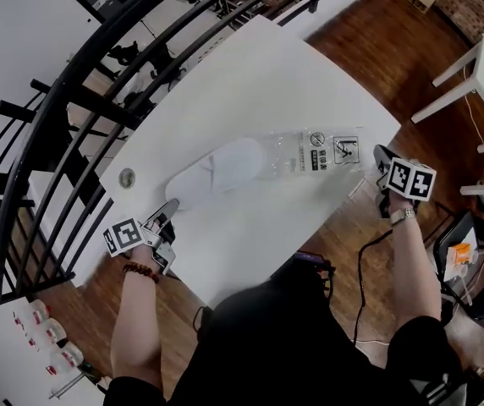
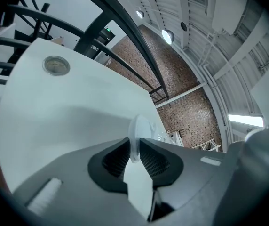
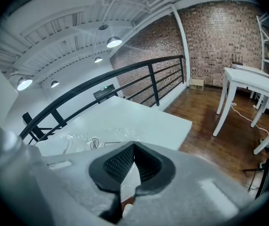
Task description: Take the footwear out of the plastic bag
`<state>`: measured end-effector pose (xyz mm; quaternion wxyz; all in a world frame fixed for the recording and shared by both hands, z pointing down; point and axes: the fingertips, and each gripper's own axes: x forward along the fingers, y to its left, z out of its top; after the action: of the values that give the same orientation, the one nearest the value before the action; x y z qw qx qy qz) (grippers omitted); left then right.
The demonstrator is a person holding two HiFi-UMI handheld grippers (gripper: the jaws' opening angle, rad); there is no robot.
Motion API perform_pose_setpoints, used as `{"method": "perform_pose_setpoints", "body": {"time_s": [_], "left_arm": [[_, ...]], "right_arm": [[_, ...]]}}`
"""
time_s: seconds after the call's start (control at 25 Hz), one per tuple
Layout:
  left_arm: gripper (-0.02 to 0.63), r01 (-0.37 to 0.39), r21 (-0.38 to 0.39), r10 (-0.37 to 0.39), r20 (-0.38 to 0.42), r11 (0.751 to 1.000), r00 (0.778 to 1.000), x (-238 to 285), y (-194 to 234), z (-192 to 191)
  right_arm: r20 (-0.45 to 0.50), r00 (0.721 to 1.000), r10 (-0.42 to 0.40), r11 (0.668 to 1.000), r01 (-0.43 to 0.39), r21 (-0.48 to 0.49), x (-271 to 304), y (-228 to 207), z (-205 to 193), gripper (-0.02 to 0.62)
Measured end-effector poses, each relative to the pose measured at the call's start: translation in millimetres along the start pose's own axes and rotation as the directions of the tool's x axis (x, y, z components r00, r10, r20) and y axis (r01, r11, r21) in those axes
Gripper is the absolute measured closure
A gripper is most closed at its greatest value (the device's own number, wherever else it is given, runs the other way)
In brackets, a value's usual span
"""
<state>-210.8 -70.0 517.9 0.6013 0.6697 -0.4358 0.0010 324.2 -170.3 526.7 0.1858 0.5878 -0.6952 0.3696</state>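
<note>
White slipper (image 1: 221, 169): lies flat on the table (image 1: 250, 74), running lengthwise from the left gripper (image 1: 171, 205) toward the plastic bag (image 1: 314, 152). Its right end meets the bag, and I cannot make out how much of it sits under the film.
Plastic bag: clear film, flat on the table between the slipper and the right gripper (image 1: 382, 157), with black printed warning marks near its right end.
Left gripper: at the slipper's near end, close to the table's near-left edge. Its jaws are closed part-way onto a thin white rim of the slipper, which is pinched between the ribbed pads (image 2: 116, 157).
Right gripper: at the bag's printed end, by the table's right edge. Its jaws are pressed fully together, and I cannot tell whether a fold of film is caught between them.
Table: white, with a round cap (image 1: 127, 177) set into the top just left of the slipper.
Surroundings: a black railing (image 3: 152, 84) beyond the table, a wooden floor (image 1: 377, 49) and a brick wall (image 3: 219, 36) behind.
</note>
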Motion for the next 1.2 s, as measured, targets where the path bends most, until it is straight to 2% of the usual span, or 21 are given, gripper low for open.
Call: {"method": "perform_pose_setpoints", "body": {"time_s": [0.52, 0.68, 0.88, 1.0, 1.2], "left_arm": [[0.520, -0.002, -0.117, 0.015, 0.105, 0.993, 0.994, -11.2, 19.0, 1.8], [0.520, -0.025, -0.133, 0.039, 0.105, 0.991, 0.994, -7.2, 21.6, -9.2], [0.488, -0.159, -0.045, 0.162, 0.072, 0.986, 0.984, -2.8, 30.4, -19.4], [0.406, -0.241, 0.014, 0.239, 0.073, 0.970, 0.968, -5.6, 36.5, -18.3], [0.354, -0.318, 0.075, 0.312, 0.081, 0.945, 0.947, -9.7, 36.4, -22.3]], "right_arm": [[0.047, 0.998, -0.042, 0.995, 0.038, 0.091, 2.5, -20.5, 9.1, 0.603], [0.047, 0.998, -0.035, 0.994, 0.030, 0.109, 5.4, -18.3, 4.5, 0.601], [0.019, 0.999, -0.030, 0.998, 0.029, 0.053, 11.3, -18.0, -0.9, 0.599], [0.005, 1.000, -0.031, 0.999, 0.031, 0.007, 13.8, -15.3, -0.7, 0.518], [-0.006, 0.999, -0.052, 0.998, 0.052, -0.047, 12.8, -20.5, 0.5, 0.488]]}}
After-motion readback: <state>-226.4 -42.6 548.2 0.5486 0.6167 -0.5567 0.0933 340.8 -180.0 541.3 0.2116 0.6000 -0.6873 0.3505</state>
